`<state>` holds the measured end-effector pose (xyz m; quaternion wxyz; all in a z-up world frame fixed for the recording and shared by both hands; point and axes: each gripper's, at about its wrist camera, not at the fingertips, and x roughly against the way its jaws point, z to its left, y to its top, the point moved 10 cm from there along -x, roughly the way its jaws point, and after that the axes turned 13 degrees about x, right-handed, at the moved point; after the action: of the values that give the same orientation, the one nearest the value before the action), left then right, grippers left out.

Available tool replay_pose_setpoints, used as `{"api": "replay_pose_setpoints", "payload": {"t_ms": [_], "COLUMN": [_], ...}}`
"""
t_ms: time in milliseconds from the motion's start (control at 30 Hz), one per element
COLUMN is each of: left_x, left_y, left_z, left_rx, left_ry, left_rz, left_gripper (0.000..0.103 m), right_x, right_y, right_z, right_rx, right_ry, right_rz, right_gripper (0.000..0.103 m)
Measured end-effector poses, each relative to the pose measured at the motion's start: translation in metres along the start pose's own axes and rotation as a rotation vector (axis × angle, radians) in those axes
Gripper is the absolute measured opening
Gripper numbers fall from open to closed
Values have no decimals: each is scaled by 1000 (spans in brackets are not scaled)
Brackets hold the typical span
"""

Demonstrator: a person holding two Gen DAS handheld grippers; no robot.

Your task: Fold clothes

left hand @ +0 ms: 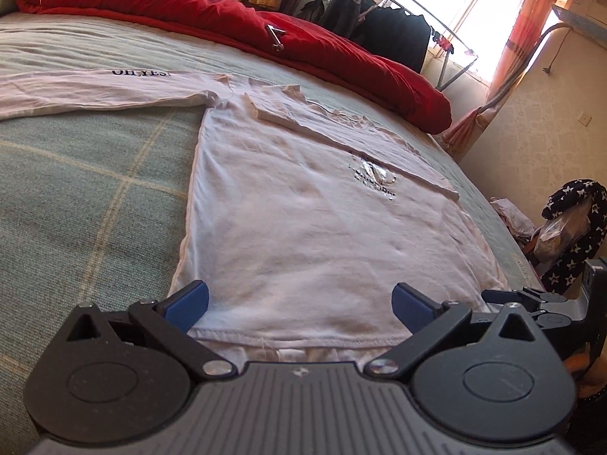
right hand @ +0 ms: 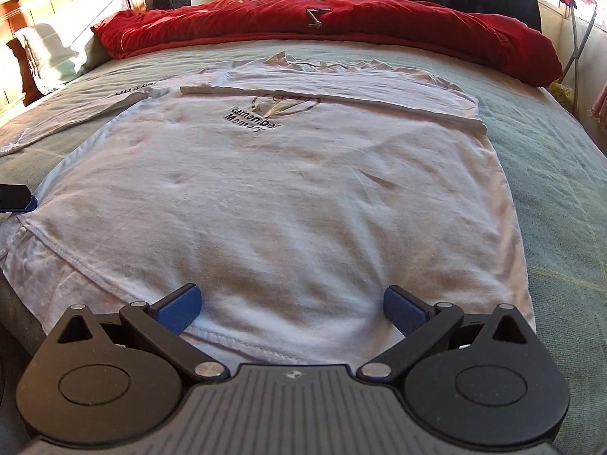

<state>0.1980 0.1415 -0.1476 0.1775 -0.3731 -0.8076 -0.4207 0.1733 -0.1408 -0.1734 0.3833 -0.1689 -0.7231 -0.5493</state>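
Inspector: Bed point(right hand: 561, 197) is carrying what?

Operator: A white shirt point(right hand: 265, 197) is lying flat mid-bed, hem at the near edge. I'm holding left gripper point(left hand: 299, 305) and right gripper point(right hand: 290, 303) wide apart; uneven pinching risks bunching the hem.

Left hand-held gripper point(left hand: 299, 307): black linkage arms, blue ribbed pads point(left hand: 187, 305), silver pivot screws, round black hubs, grey ridged body. Right hand-held gripper point(right hand: 291, 309): same build, small mark on its body, possibly a logo.
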Motion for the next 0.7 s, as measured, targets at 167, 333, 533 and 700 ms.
{"api": "replay_pose_setpoints", "payload": {"t_ms": [167,333,533,700], "left_x": [-1,1,4,-10], "left_y": [-1,2,5,-1], "left_z": [-1,-16,-33,-52], "left_rx": [2,-49,-110,-178], "left_ry": [11,45,87,93], "left_rz": [-1,-12,-25,-9], "left_gripper": [102,102,102,101], "right_x": [-1,0,2,3], "right_y": [-1,-2,-4,-5], "right_z": [0,0,0,0], "right_rx": [-6,-2,5,13], "right_ry": [-5,-2,-1,2], "right_rz": [-15,-43,-72,-90], "right_gripper": [103,103,103,103]}}
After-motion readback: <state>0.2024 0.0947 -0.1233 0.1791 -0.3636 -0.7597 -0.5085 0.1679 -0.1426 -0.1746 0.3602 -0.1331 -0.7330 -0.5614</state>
